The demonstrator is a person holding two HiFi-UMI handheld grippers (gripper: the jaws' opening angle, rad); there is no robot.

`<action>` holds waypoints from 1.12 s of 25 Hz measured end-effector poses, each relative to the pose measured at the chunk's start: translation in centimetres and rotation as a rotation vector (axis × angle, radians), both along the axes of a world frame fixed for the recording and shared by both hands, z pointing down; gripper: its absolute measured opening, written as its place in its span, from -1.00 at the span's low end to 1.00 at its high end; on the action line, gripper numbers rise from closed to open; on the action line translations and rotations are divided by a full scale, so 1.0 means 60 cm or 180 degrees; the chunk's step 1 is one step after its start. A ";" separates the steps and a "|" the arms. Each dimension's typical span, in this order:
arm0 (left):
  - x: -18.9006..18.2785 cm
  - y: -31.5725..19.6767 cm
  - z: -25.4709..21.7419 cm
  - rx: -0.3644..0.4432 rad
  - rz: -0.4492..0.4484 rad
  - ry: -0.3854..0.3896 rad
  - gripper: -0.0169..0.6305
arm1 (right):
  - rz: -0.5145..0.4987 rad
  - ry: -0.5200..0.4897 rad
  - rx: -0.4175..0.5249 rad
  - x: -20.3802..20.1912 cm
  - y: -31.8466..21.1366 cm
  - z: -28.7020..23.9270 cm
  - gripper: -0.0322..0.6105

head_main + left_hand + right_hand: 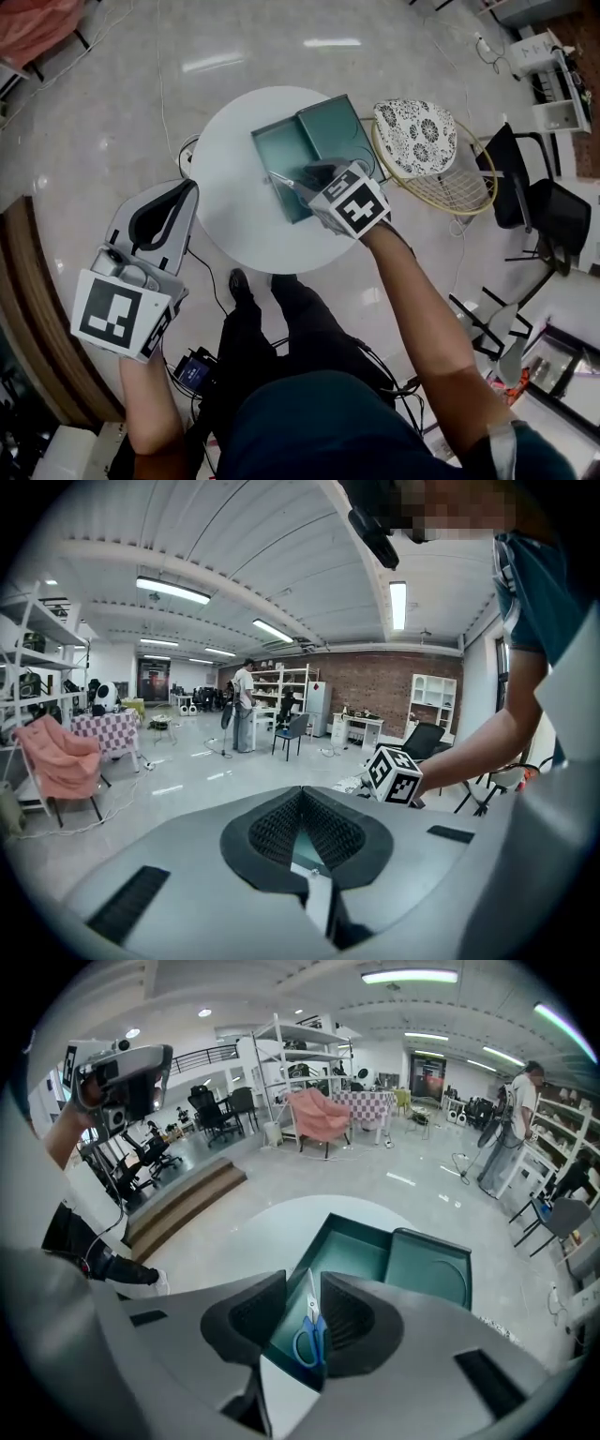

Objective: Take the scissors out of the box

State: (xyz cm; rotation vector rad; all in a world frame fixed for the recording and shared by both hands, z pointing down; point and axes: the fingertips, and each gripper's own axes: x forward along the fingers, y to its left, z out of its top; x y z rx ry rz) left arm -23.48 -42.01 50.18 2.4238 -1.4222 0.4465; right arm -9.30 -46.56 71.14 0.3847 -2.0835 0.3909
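An open teal box [281, 141] lies with its lid folded back on a round white table [230, 178]. My right gripper [302, 178] hangs over the box's near half, shut on the scissors [280, 177], whose silver blade pokes out past the jaws. In the right gripper view the scissors [310, 1337] show blue handles pinched between the pads, with the blade pointing forward over the box [361, 1252]. My left gripper [191, 187] is held off the table's left edge, shut and holding nothing. In its own view the left gripper [302, 794] has its tips together.
A wire basket chair with a patterned cushion [417, 136] stands right of the table, and black chairs [539, 202] lie farther right. Cables run on the floor below the table. Wooden steps [183, 1204] lie to the left; a person [244, 705] stands far off.
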 end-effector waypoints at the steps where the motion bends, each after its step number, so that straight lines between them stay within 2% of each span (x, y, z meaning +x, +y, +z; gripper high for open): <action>1: -0.002 -0.001 0.012 -0.0017 -0.0021 0.0007 -0.89 | -0.0029 0.0052 -0.0023 0.000 -0.001 0.018 -0.53; 11: -0.057 0.002 0.108 -0.0133 -0.0194 0.0105 -0.89 | -0.0275 0.0448 -0.0152 -0.047 0.006 0.156 -0.50; 20: -0.102 0.001 0.185 -0.0226 -0.0350 0.0154 -0.89 | -0.0540 0.0793 -0.0153 -0.071 0.001 0.250 -0.49; 28: -0.117 0.012 0.222 -0.0265 -0.0440 0.0224 -0.89 | -0.0669 0.1053 -0.0110 -0.084 0.000 0.287 -0.48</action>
